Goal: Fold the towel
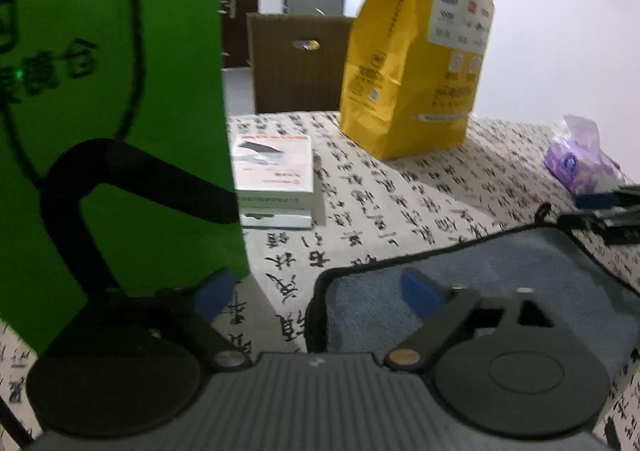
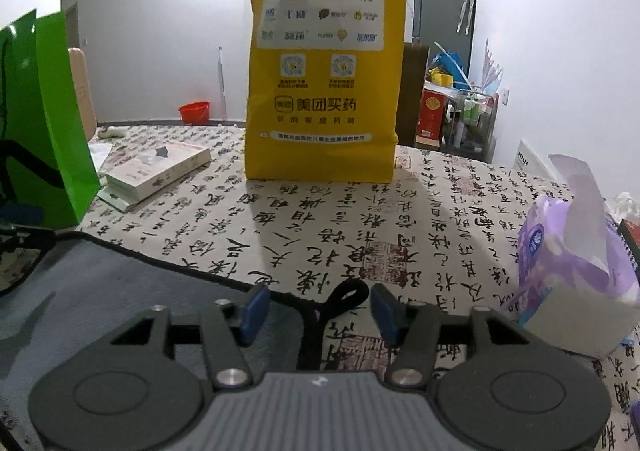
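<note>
Left wrist view is pretty blurry, and a big green paper bag (image 1: 112,91) eats up the whole left side of it, so whatever's behind it is hidden. Its black cord handle loops down in front. Can't see inside it from either camera.

The towel (image 1: 500,291), grey-blue with a dark stitched border, lies flat on the desk (image 1: 400,203), which wears a calligraphy-print cloth. Both views cut the towel off at the bottom, under the gripper bodies. The left gripper (image 1: 320,297) hangs over the towel's left corner with its jaws spread wide, one blue pad off the cloth and the other over it, gripping nothing. The right gripper (image 2: 318,311) is also wide open and empty, straddling the towel's right corner where a little black hanging loop (image 2: 346,297) sticks out between the pads. It's visible at the far right edge of the left view too, but only as a smeared dark shape.

The tall yellow paper bag (image 2: 324,63) stands upright at the back of the desk; its top is cropped, contents unknown. Two flat boxes (image 2: 160,169) are stacked beside the green bag. A purple tissue pack (image 2: 576,259) sits on the right, with one tissue poking up.
</note>
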The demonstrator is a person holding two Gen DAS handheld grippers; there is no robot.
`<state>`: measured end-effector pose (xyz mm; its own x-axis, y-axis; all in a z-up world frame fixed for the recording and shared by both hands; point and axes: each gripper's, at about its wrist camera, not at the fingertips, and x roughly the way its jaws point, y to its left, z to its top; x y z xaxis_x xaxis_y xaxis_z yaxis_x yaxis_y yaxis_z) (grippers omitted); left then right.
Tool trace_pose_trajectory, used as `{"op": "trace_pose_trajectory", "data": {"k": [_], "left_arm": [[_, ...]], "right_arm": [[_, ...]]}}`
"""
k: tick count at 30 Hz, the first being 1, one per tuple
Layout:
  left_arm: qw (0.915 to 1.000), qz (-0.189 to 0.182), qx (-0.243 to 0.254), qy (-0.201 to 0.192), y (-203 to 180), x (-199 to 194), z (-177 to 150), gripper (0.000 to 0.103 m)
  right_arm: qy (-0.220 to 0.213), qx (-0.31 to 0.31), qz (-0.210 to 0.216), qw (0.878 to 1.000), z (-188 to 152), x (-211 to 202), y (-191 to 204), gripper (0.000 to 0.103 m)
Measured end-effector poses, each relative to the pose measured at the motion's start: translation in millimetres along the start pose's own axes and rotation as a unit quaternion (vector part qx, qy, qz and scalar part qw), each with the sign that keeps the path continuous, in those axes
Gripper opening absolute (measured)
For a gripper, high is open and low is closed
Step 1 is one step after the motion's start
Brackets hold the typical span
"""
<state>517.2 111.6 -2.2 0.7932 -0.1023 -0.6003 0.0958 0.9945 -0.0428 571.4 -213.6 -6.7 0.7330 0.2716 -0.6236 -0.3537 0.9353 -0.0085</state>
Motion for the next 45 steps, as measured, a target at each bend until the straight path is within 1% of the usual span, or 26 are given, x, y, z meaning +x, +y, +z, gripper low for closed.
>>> {"op": "trace_pose_trajectory", "data": {"k": [1,2,3,6,14,23,28,35,45], "left_arm": [[1.0,0.001,-0.003,-0.004,0,-4,-1,0.102],[1.0,0.002,-0.005,-0.006,-1,-8,-2,0.103],[1.0,0.003,-0.004,-0.007,-2,-11,-3,0.103],[0.9999,0.006,0.005,-0.008,-8,-23,-7,0.103],[0.9997,0.013,0.012,-0.015,-19,-60,-23,0.103],[0.9995,0.017,0.007,-0.025,-28,-103,-40,0.103],[0.9992,0.029,0.009,-0.028,-34,-125,-52,0.103],[0.9984,0.03,0.018,-0.045,-46,-159,-67,0.103],[0.9975,0.023,0.024,-0.062,-59,-201,-93,0.103]], "right_arm": [[-0.003,0.001,-0.003,1.0,-1,-4,1,0.09],[-0.009,0.002,-0.007,1.0,-2,-8,2,0.096],[-0.016,0.001,-0.011,1.0,-3,-14,3,0.098],[-0.021,0.006,-0.015,1.0,-5,-26,5,0.098],[-0.024,0.006,-0.005,1.0,-15,-62,15,0.1],[-0.03,0.01,0.002,0.999,-30,-102,26,0.1],[-0.034,0.02,0.01,0.999,-41,-124,32,0.1],[-0.038,0.018,0.017,0.999,-57,-153,47,0.1],[-0.042,0.021,0.023,0.999,-85,-186,65,0.1]]}}
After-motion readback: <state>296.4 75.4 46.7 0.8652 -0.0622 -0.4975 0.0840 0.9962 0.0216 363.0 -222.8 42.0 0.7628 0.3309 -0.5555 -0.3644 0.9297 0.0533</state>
